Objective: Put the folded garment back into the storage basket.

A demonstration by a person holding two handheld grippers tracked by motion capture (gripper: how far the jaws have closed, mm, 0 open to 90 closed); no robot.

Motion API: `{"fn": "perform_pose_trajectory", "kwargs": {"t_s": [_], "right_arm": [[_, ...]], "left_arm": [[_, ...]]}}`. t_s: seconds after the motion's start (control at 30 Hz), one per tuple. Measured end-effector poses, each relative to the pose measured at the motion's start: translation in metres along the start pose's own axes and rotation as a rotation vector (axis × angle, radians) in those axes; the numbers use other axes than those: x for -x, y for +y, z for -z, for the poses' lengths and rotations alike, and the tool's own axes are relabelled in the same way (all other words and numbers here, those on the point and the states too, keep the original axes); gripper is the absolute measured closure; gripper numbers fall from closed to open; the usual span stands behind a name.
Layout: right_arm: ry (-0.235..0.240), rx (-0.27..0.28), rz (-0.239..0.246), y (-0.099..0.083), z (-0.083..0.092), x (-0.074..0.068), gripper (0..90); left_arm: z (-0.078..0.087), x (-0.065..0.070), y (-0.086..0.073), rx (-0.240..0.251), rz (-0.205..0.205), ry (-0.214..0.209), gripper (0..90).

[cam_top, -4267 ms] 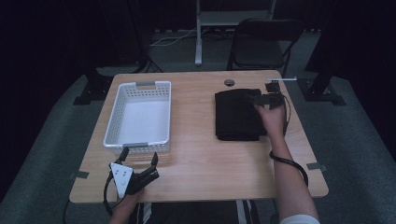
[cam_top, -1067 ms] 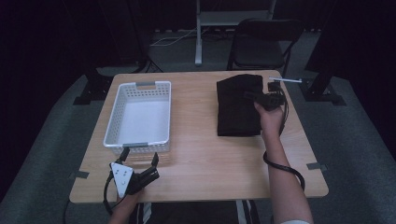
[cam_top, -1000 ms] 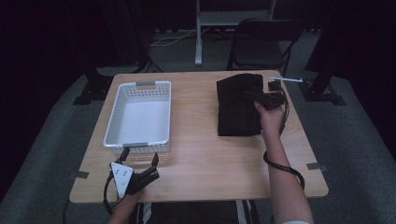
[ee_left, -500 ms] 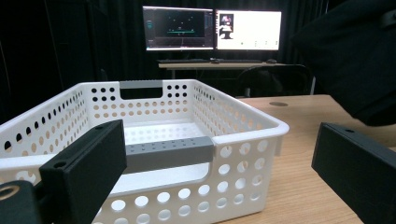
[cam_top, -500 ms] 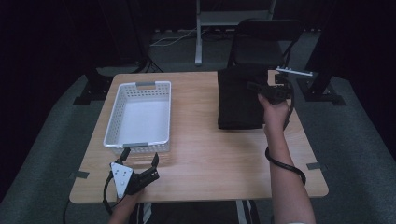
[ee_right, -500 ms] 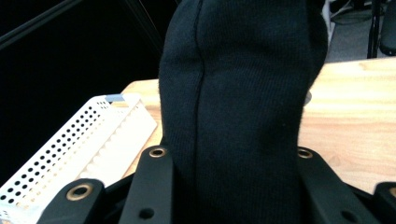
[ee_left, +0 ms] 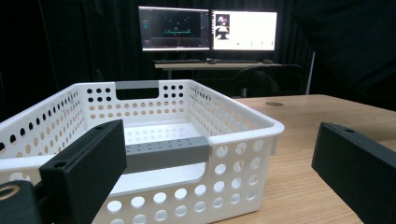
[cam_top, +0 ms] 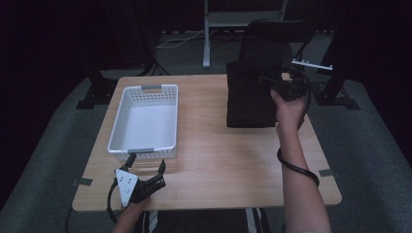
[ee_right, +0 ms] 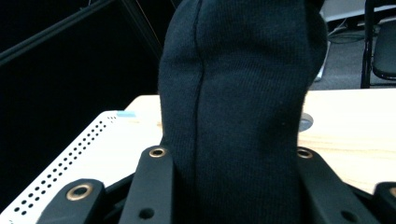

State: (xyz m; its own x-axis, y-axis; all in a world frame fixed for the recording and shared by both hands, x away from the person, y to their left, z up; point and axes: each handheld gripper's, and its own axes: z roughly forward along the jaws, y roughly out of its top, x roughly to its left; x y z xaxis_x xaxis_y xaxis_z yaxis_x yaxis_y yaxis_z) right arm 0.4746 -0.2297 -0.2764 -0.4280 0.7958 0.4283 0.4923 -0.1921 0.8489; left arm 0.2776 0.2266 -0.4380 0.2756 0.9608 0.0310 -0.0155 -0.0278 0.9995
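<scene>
A folded black knit garment point(cam_top: 250, 94) hangs over the right side of the wooden table point(cam_top: 218, 150), lifted off it at its far end. My right gripper point(cam_top: 274, 83) is shut on its upper right edge; in the right gripper view the cloth point(ee_right: 238, 107) rises thick between the two jaws. A white perforated basket point(cam_top: 145, 119) stands on the left half of the table. My left gripper point(cam_top: 145, 162) rests at the table's front left, open, just short of the basket's near wall point(ee_left: 187, 186), nothing between its jaws.
A black chair point(cam_top: 277, 39) stands behind the table's far right corner. Two lit monitors point(ee_left: 208, 29) sit on a desk beyond the basket. A small round grommet point(ee_right: 306, 123) is set in the tabletop near the far edge.
My right gripper has raised the black garment's far end off the table, so the cloth now hangs from it. The left gripper has stayed still.
</scene>
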Motion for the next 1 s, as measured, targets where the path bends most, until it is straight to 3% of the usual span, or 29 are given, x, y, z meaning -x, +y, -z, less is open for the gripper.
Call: {"fn": "perform_pose_trajectory", "kwargs": {"t_s": [0.13,0.3,0.53,0.73,1.0], "right_arm": [[0.005,0.026,-0.007,0.005,0.004,-0.006,68.4],[0.006,0.022,-0.007,0.004,0.003,-0.012,68.4],[0.015,0.051,-0.026,0.002,0.003,-0.015,68.4],[0.022,0.045,-0.025,-0.001,-0.005,-0.019,68.4],[0.059,0.032,-0.021,-0.007,-0.032,-0.039,68.4]], "left_arm": [[0.0,0.0,0.0,0.001,0.001,-0.002,4.4],[0.0,0.0,0.0,-0.002,-0.001,-0.004,4.4],[0.0,0.0,0.0,-0.002,-0.001,-0.013,4.4],[0.0,-0.001,0.0,-0.002,-0.001,-0.025,4.4],[0.0,-0.001,0.0,-0.001,0.0,-0.038,4.4]]}}
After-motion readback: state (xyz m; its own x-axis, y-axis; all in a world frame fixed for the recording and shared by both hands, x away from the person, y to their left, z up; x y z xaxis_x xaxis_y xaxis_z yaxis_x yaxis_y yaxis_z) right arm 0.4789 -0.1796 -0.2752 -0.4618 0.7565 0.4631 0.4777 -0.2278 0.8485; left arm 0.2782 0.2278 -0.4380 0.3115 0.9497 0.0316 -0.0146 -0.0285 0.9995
